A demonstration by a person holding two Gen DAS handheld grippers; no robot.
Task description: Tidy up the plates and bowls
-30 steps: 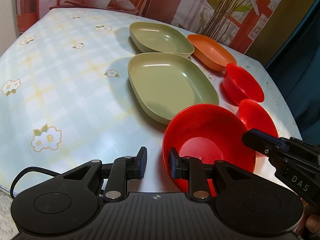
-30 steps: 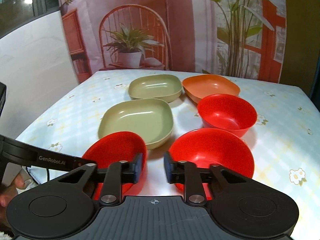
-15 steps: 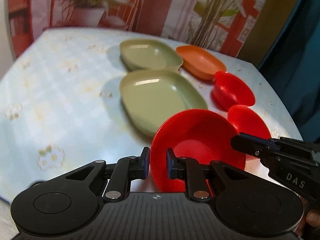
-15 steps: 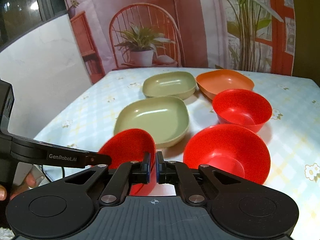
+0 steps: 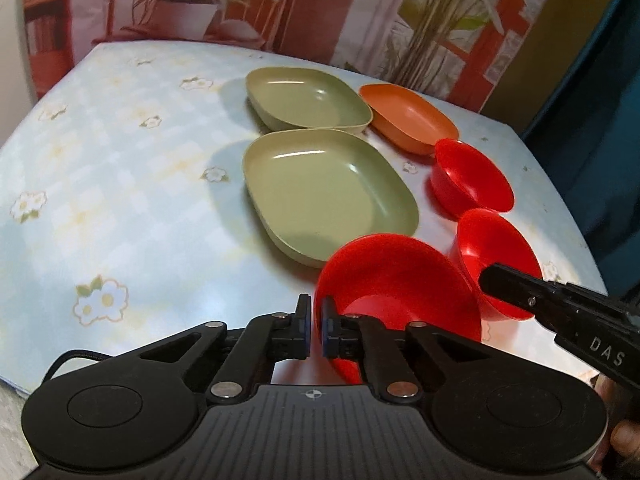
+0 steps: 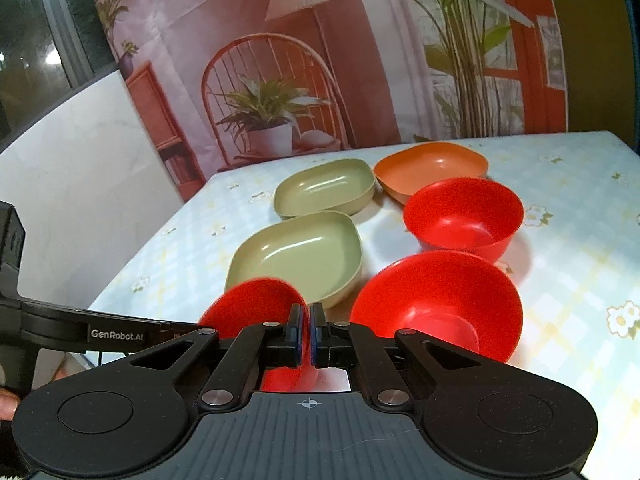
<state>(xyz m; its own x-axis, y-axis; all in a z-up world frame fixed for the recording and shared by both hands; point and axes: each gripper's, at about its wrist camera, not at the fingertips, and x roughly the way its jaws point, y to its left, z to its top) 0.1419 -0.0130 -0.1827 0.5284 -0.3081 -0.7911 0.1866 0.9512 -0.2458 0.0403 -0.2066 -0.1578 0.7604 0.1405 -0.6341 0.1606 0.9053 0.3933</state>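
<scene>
My left gripper [image 5: 315, 325] is shut on the near rim of a red bowl [image 5: 396, 280] and holds it tilted above the table's front edge. My right gripper [image 6: 305, 334] is shut on the right rim of the same red bowl [image 6: 256, 306]. Two more red bowls [image 6: 440, 304] [image 6: 464, 216] sit to the right. Two green square plates [image 5: 324, 192] [image 5: 306, 98] and an orange plate [image 5: 408, 116] lie behind; they also show in the right wrist view [image 6: 300, 256] [image 6: 326, 188] [image 6: 432, 168].
The table [image 5: 120, 168] has a light floral checked cloth. Its left half holds no dishes. A printed backdrop with a chair and plants hangs behind the far edge. A white wall [image 6: 80, 184] stands at the left.
Both grippers have closed on the rim of the near red bowl, and it has been lifted and tilted off the table.
</scene>
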